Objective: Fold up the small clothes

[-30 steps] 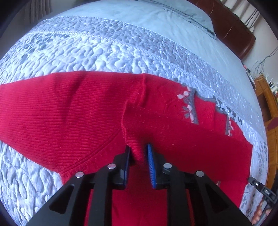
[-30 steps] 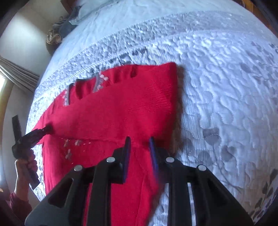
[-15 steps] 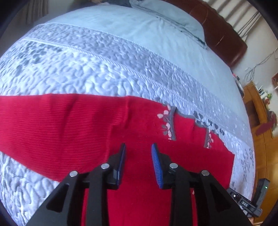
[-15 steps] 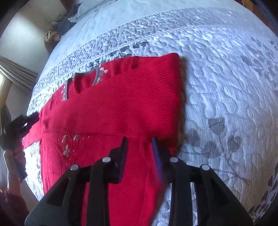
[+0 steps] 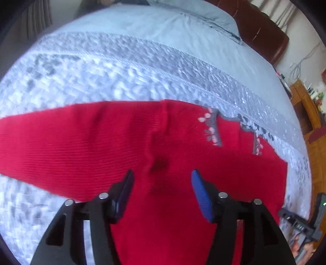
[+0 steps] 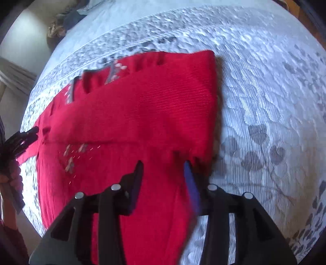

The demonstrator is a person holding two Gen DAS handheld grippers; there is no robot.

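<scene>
The left wrist view alone takes in the dark brown padded headboard (image 5: 262, 26), the pale blue pillow (image 5: 203, 14) and a wooden cabinet (image 5: 309, 114) past the bed's far side. The right wrist view alone shows a bare wall and a heap of crumpled cloth (image 6: 61, 26) near the bed's head.

Both show the red ribbed knit sweater (image 5: 85, 142) lying flat on the grey-white quilted bedspread (image 5: 126, 71), its grey trim dotted with pale pink flowers. From the right it reads as a folded panel with one straight edge; the quilting there is puffed, stitched with grey leaf shapes.

The left claw (image 5: 162, 181) hangs above the knit, its jaws opening, nothing gripped between the blue ridged pads. The right claw (image 6: 163, 173) is opening too, narrower, over the sweater's edge, pads clear of the cloth.
</scene>
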